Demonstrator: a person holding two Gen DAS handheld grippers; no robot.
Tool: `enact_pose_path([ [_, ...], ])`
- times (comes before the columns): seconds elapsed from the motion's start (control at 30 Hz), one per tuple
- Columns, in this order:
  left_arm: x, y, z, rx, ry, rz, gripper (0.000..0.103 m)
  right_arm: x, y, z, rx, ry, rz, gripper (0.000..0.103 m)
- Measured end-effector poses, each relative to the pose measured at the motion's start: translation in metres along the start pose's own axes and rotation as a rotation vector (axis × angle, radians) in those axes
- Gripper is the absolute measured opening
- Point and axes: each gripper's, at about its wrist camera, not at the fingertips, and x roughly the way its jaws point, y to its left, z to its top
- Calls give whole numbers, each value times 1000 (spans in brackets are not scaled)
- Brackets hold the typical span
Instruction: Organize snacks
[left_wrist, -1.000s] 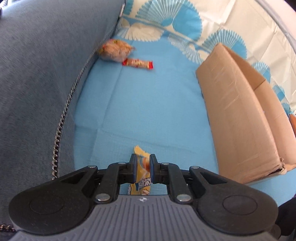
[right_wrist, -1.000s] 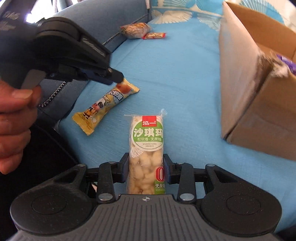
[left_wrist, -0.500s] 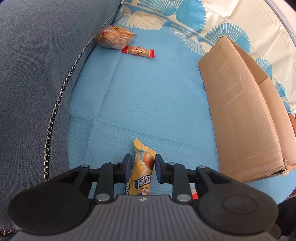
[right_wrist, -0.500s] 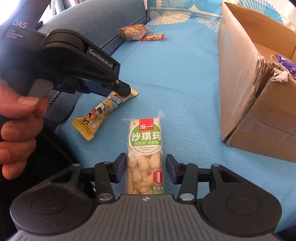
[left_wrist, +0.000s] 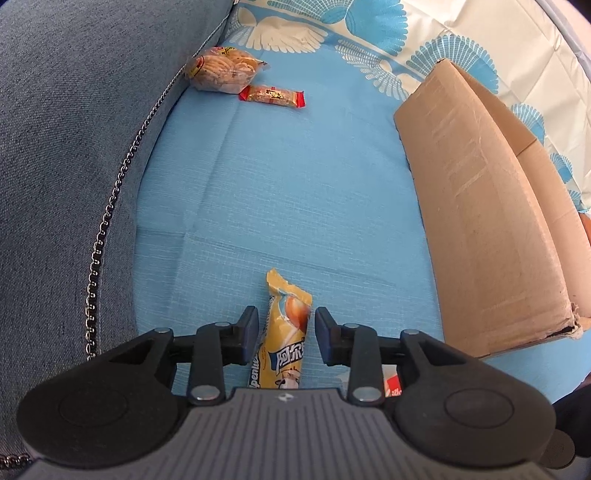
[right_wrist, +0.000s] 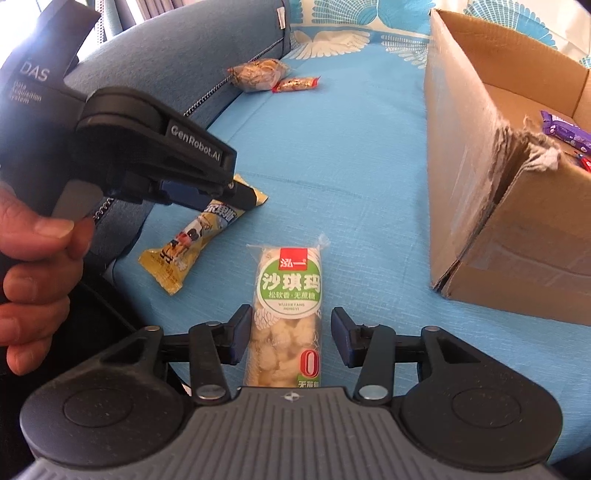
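Nearest the right wrist camera, the right gripper (right_wrist: 291, 336) stood apart, jaws just opened, straddling a clear green-labelled puffed-snack packet (right_wrist: 286, 317) flat on the blue cloth (right_wrist: 351, 177), pads clear. Left gripper (left_wrist: 282, 334) likewise just opened, apart around a yellow wrapped snack bar (left_wrist: 284, 343), not pressing. Beyond: brown cardboard box (right_wrist: 480, 184); farthest, a clear cracker bag (left_wrist: 221, 72) beside a red-ended candy bar (left_wrist: 271, 96).
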Motion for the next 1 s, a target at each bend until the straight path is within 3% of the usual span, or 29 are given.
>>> enact_pose_path([
  [0.27,4,-6,-1,39,13,23,37,6,2,-2,-14,16,-20,48],
  [0.4,2,-6,-2,39,12,28,37,6,4,-4,-28,15,-28,39],
  [0.73,-2,-9,-6,47,25,36,37,-3,-1,-1,-4,-13,-16,38],
  [0.8,-2,-11,-6,56,27,48,35,-6,-2,-1,1,-21,-12,38],
  [0.83,-3,-11,-6,61,25,56,22,-8,-2,-2,1,-26,-9,38],
  [0.87,-3,-12,-6,64,27,57,20,-10,-2,-2,0,-33,-8,39],
  [1.0,-10,-11,-6,48,-37,37,16,-21,-3,0,-10,-76,2,39],
])
